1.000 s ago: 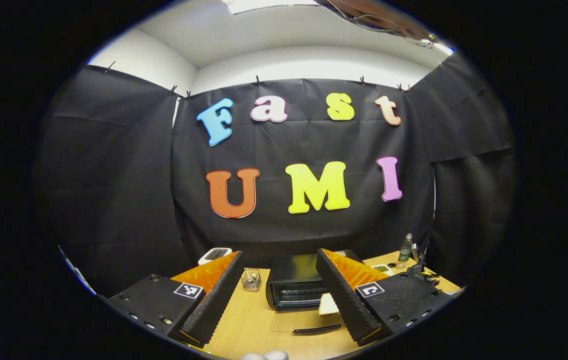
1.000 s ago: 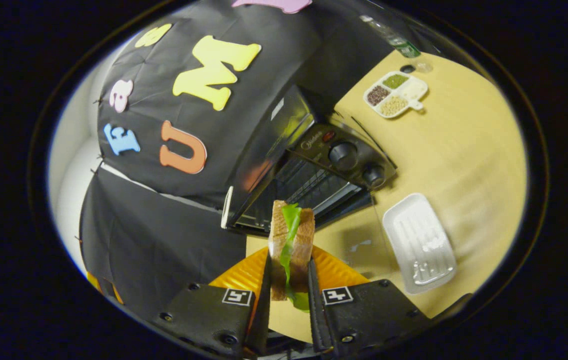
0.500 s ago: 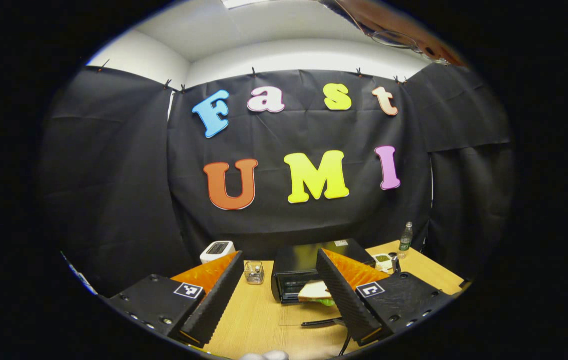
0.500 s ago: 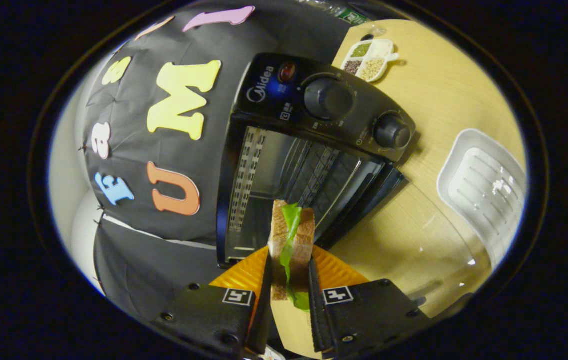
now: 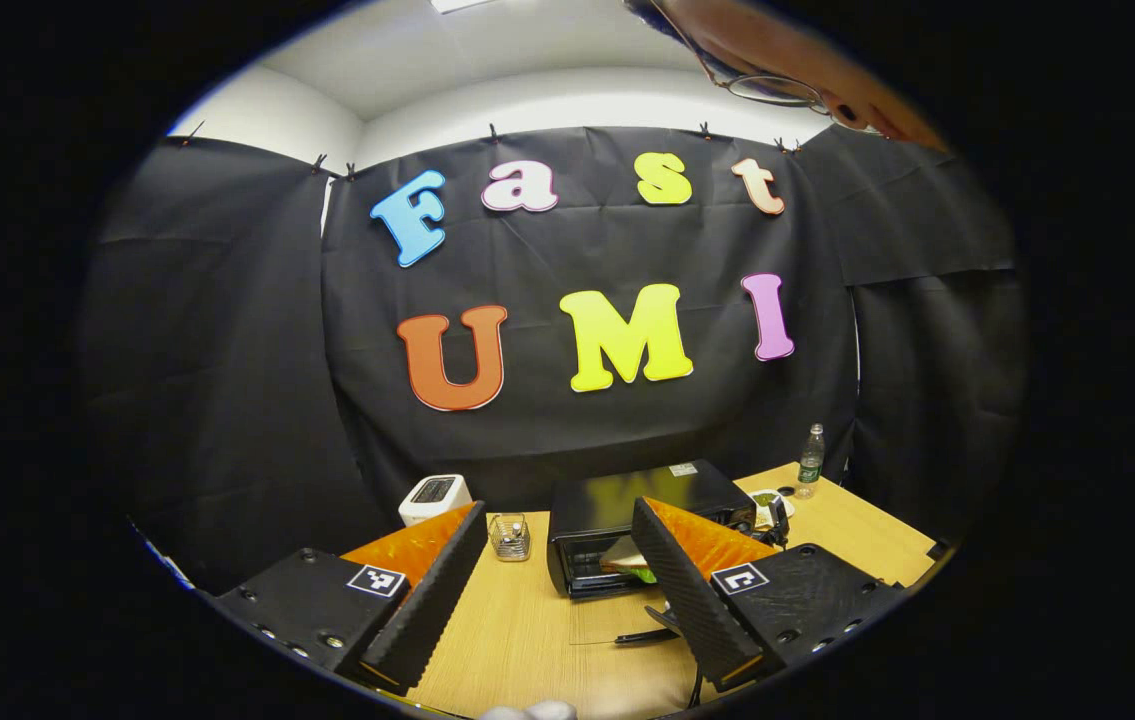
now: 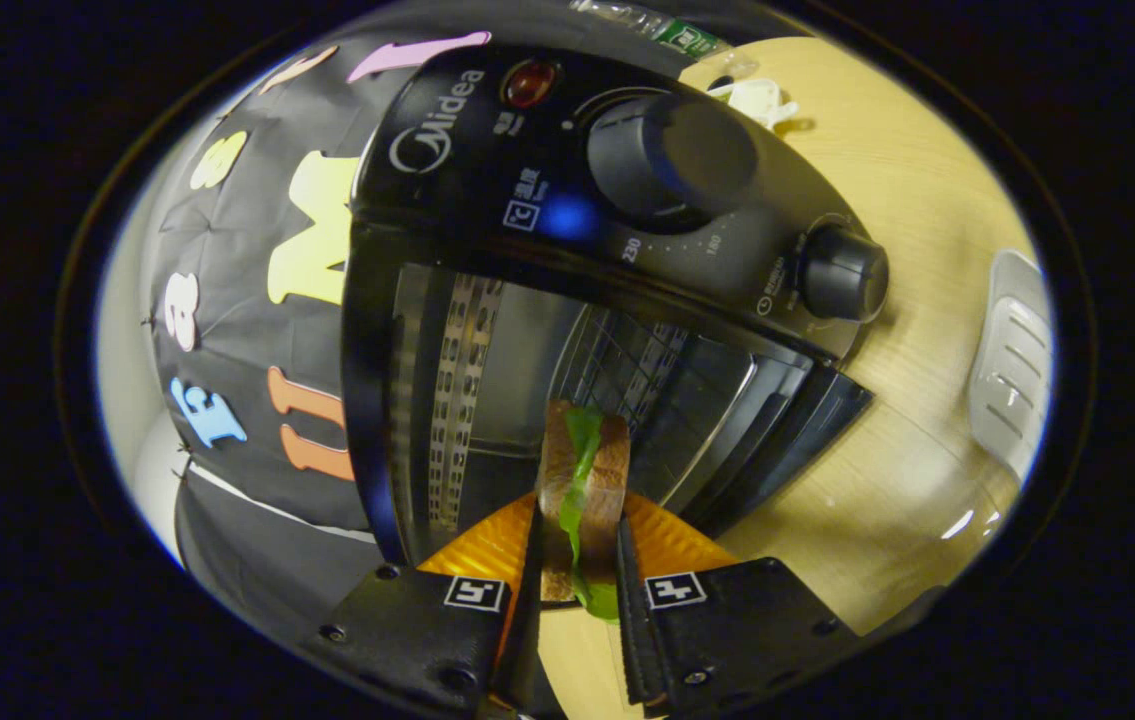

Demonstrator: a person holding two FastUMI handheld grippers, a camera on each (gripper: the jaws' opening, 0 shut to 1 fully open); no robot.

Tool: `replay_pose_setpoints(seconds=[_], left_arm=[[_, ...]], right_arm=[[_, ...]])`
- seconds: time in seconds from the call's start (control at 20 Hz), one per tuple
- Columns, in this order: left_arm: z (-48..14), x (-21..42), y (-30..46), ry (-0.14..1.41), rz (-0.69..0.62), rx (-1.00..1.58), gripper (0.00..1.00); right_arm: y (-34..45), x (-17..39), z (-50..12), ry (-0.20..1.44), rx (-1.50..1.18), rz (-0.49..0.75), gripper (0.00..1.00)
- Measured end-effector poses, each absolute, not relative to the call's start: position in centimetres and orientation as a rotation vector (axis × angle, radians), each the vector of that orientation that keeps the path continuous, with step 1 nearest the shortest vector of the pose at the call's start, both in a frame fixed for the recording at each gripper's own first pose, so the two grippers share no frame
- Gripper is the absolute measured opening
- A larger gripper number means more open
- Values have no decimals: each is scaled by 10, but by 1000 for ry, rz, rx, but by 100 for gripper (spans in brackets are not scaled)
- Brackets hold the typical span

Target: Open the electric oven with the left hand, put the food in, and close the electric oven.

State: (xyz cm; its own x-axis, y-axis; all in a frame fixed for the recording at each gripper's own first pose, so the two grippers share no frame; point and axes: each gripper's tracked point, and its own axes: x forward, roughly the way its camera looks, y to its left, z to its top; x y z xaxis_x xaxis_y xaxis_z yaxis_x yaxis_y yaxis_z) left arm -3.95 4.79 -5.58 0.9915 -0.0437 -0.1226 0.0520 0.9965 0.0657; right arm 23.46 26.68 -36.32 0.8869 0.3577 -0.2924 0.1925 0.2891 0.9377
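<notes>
the right gripper (image 6: 575, 560) is clamped on the sandwich (image 6: 582, 480), both fingers pressing the two bread slices with green lettuce between them. the front end of the sandwich sits at the mouth of the electric oven (image 6: 567, 250), whose cavity is open, with the wire rack (image 6: 627, 370) visible behind it. the oven door (image 6: 887, 500) lies folded down onto the wooden table (image 6: 927, 200), its glass pane spreading toward the camera on the right. the oven's left inner wall stands close beside the sandwich, and the control panel with two knobs (image 6: 672, 155) runs along the other side of the opening.

in the left gripper view, the left gripper (image 5: 552, 590) hangs above the table (image 5: 517, 640) with its fingers spread wide apart and nothing between them, well back from the oven (image 5: 627, 500). the sandwich (image 5: 632, 565) shows at the oven's opening, and the door's handle (image 5: 642, 635) lies out in front on the tabletop.

a small wire basket (image 5: 509, 536) stands just left of the oven, with a white appliance (image 5: 433, 497) behind it near the cloth wall. a bottle (image 5: 810, 460) stands at the far right edge of the table. a white tray (image 6: 1012, 370) lies on the table to the right of the oven door; what it holds cannot be told.
</notes>
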Motion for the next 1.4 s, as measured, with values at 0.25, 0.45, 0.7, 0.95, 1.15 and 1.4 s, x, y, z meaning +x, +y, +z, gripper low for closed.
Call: replay_pose_setpoints(seconds=[0.25,0.45,0.7,0.95,1.15,1.4], left_arm=[[-58,-35,50,125,-54,63,95],[-61,-33,50,127,-54,55,95],[-62,-32,49,132,-57,53,95],[-58,-33,47,112,-59,49,95],[-54,-34,46,91,-55,40,95],[-48,-35,43,56,-47,31,95]], right_arm=[[262,238,-369,512,1127,74,44],[256,239,-375,534,954,65,60],[241,233,-367,508,676,44,93],[220,221,-339,459,498,46,93],[202,190,-307,434,357,80,94],[165,140,-234,330,207,94,94]])
